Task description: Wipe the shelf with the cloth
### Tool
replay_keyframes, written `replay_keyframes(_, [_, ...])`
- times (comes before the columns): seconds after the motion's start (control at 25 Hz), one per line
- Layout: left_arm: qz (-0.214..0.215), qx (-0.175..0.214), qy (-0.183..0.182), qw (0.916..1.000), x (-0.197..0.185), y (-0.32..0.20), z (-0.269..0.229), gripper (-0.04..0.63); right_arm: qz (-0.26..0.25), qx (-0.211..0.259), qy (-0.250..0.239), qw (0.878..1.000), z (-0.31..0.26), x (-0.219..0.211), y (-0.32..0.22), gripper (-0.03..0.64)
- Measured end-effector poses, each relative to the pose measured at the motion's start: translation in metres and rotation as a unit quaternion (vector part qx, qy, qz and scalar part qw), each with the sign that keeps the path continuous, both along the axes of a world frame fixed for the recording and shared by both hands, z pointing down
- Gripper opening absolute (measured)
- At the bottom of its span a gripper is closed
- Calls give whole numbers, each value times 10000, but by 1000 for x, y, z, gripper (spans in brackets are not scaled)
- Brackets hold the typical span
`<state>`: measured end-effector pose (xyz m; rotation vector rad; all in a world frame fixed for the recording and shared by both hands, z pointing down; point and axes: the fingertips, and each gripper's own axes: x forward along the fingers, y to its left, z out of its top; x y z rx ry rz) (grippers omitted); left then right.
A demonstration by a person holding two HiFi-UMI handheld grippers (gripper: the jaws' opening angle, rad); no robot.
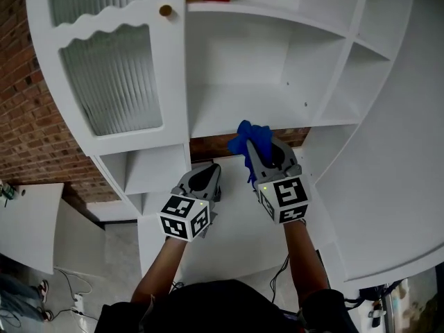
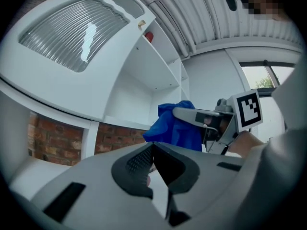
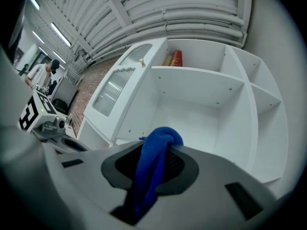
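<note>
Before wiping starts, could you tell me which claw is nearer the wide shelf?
Right. The right claw, gripping the blue cloth, is at the shelf's front edge; the left claw sits lower, further left.

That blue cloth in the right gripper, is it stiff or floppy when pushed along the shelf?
Probably floppy: the blue cloth bunches and droops in the right gripper instead of holding a shape. It is likely light, since one pinch carries it all. Its fuzzy surface may drag on the smooth white shelf rather than slide.
</note>
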<state>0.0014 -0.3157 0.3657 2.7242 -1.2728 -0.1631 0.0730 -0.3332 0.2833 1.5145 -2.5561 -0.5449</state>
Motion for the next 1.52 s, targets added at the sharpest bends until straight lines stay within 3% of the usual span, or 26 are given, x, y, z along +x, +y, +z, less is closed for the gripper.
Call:
replay_keyframes(0.52, [-859,78,-71,9962,-36,-5,-6,14,-862,198,858,9924,-23,-56,-35,78])
replay_keyframes(1.04, [-1417,76,-14,9899,-64,-9,-7,15,-1071,192,2025,9732,-10,-99,-80,78])
replay_keyframes(1.52, [-1902,114,89,9816,-96,-4,-10,15,-1176,515,3239,9373,11,-142,-86,80])
